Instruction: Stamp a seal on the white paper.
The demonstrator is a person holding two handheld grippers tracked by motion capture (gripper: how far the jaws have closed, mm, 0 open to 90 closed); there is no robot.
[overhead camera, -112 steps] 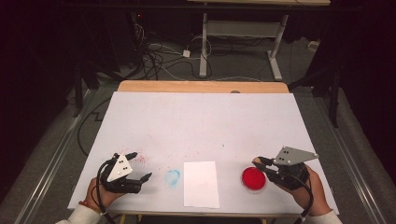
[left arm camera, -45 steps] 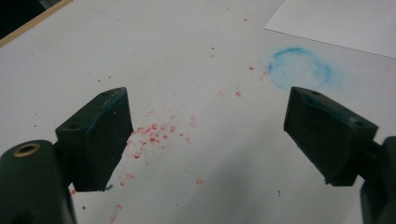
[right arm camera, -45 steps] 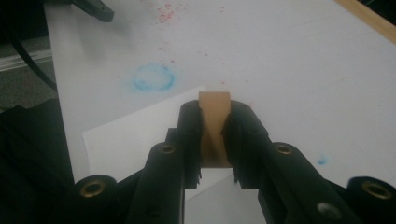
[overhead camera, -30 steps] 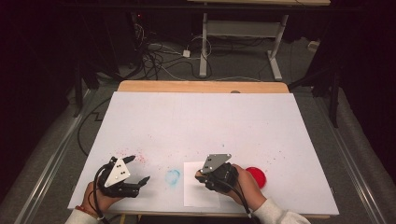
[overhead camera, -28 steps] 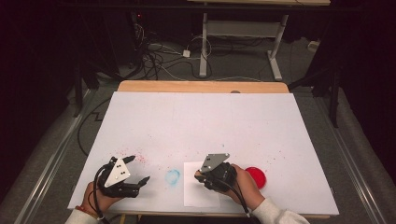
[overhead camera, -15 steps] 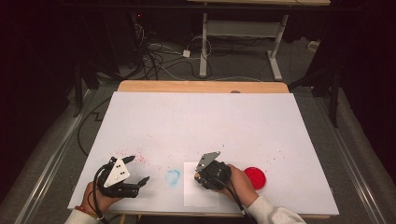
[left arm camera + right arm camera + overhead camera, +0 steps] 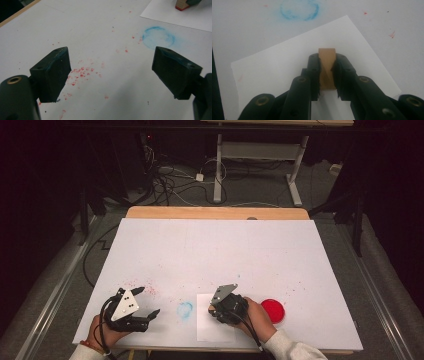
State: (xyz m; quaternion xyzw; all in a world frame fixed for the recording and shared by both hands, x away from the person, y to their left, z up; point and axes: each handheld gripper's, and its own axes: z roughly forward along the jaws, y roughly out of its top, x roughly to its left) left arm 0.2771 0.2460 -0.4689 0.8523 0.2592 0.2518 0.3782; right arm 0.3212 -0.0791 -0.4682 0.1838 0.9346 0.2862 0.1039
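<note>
- My right fingers (image 7: 327, 75) clench a wooden stamp (image 7: 327, 67), pressed down on the white paper (image 7: 215, 327) at six o'clock on the worktop (image 7: 220, 255).
- The red ink pad (image 7: 273, 310) sits at three o'clock from the paper.
- My left fingers (image 7: 110, 72) rest released and empty.
- I judge inking done; lifting the stamp to show the print remains.
</note>
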